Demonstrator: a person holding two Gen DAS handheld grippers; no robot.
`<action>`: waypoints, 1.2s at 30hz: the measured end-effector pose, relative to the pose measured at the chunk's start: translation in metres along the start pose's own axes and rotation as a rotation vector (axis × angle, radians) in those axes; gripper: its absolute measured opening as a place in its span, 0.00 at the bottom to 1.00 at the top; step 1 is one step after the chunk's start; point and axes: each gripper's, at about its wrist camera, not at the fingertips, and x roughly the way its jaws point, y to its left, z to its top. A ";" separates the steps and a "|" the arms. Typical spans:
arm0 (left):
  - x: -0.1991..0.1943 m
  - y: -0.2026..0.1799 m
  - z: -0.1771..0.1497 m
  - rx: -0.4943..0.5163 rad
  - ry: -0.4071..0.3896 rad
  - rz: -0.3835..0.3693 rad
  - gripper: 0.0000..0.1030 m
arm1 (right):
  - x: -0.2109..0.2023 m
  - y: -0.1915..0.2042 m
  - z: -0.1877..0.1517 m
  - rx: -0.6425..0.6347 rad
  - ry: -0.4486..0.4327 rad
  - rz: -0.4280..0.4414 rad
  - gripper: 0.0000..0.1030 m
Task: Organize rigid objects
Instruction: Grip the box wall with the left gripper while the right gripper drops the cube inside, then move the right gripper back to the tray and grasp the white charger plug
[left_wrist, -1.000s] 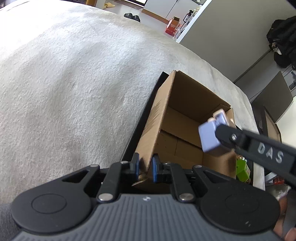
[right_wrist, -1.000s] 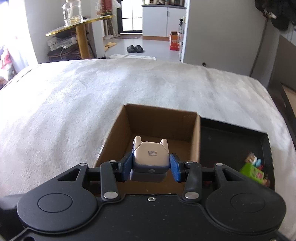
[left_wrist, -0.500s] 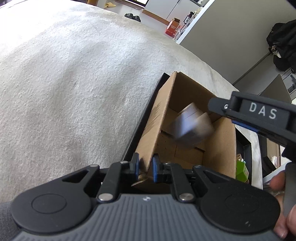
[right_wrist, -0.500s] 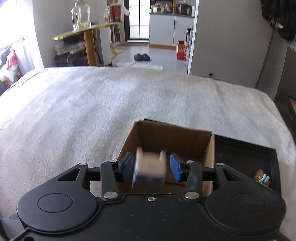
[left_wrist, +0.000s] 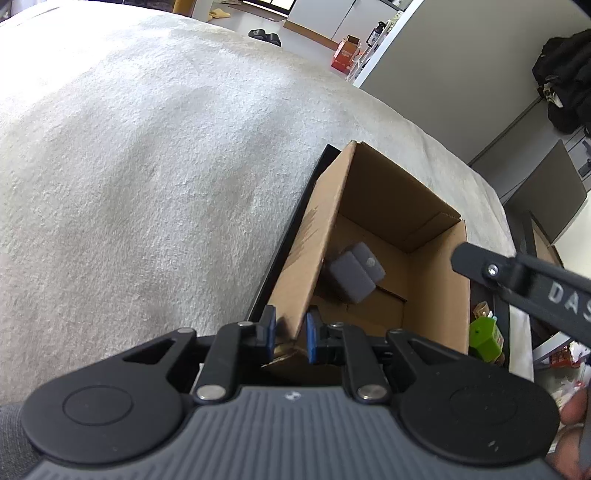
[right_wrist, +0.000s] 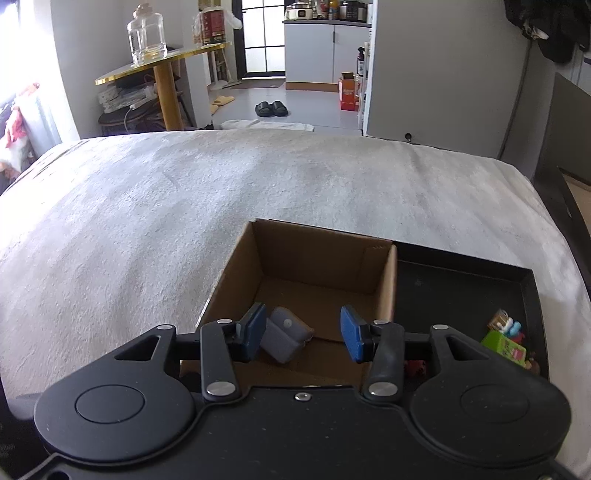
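- We are holding the left gripper (left_wrist: 291, 334) at the near corner of the cardboard box (left_wrist: 391, 192). Its blue jaws are pinching the thin brown wall of the box.
- We are holding the right gripper (right_wrist: 303, 334) above the open box (right_wrist: 321, 251). Its jaws are opening, with nothing between them.
- The task's thing, a small grey gadget (right_wrist: 284, 334), is lying on the box floor, near the left wall. It is looking smooth and hard, with rounded corners and a tiny round button on top.
- From the left wrist view, the gadget (left_wrist: 354, 271) is lying tilted, close to the wall that we are pinching.
- The box is plain and stiff, with straight walls and a flat floor with folded flaps.
- The box is sitting in a flat black tray (right_wrist: 461, 284) with a low rim.
- In the tray's right corner, a bright green blocky toy (right_wrist: 504, 347) is lying among a few other small colourful things.
- The tray is resting on a bed (right_wrist: 184, 206) with a soft, fuzzy, pale grey blanket.
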 end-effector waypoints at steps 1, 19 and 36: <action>-0.001 -0.001 -0.001 0.006 -0.002 0.005 0.15 | -0.002 -0.003 -0.002 0.008 -0.002 -0.005 0.54; -0.031 -0.028 -0.009 0.080 -0.089 0.075 0.53 | -0.035 -0.065 -0.040 0.133 -0.061 -0.058 0.76; -0.042 -0.095 -0.027 0.336 -0.162 0.257 0.56 | -0.034 -0.142 -0.083 0.304 -0.096 -0.044 0.76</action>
